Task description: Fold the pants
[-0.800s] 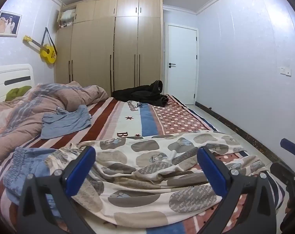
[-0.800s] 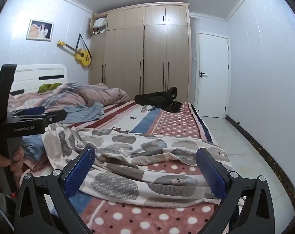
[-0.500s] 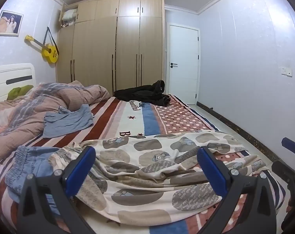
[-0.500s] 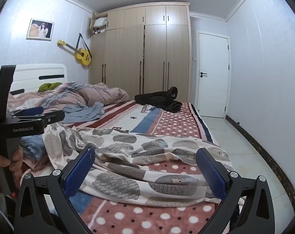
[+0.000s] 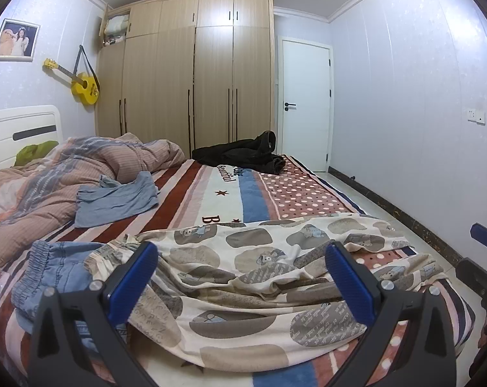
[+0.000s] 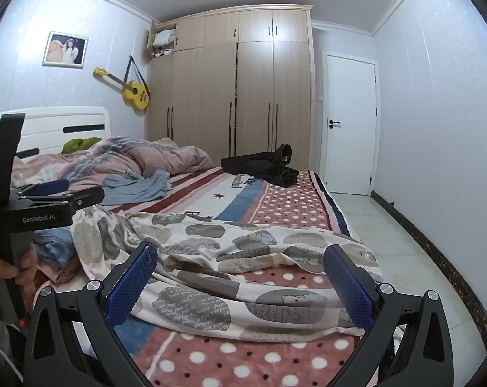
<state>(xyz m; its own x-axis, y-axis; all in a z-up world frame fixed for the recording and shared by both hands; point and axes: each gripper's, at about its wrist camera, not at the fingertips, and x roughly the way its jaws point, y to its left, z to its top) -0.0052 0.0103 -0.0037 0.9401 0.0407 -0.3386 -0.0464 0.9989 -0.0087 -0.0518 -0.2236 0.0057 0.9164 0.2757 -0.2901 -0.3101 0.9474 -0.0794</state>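
- Left of the left gripper's (image 5: 240, 272) left pad: blue denim shorts (image 5: 46, 271) with an elastic waist, flat on the striped blanket (image 5: 191, 193), just touching the waistband end of the pants.
- Between and beyond both left pads: cream pajama pants (image 5: 259, 277) with grey patches and bear prints, spread crumpled across the near end of the bed, under the jaws, not pinched.
- Left gripper jaws wide apart, nothing between the pads.
- Ahead-left of the jaws: a blue-grey garment (image 5: 117, 198) beside a bunched pink duvet (image 5: 50, 180).
- Far ahead, near centre: a black jacket (image 5: 243, 158) at the blanket's far edge, with the wardrobe (image 5: 195, 80) behind it.
- Right of the right pad, at the frame edge: part of the right gripper.
- Right wrist view, far left: the left gripper's body, held by a hand (image 6: 4, 274).
- Right gripper (image 6: 240, 272) jaws also wide apart, empty, over the pants' leg end; polka-dot blanket shows below.
- Right of the jaws: tiled floor (image 6: 388, 235) and a white door (image 6: 349, 122).
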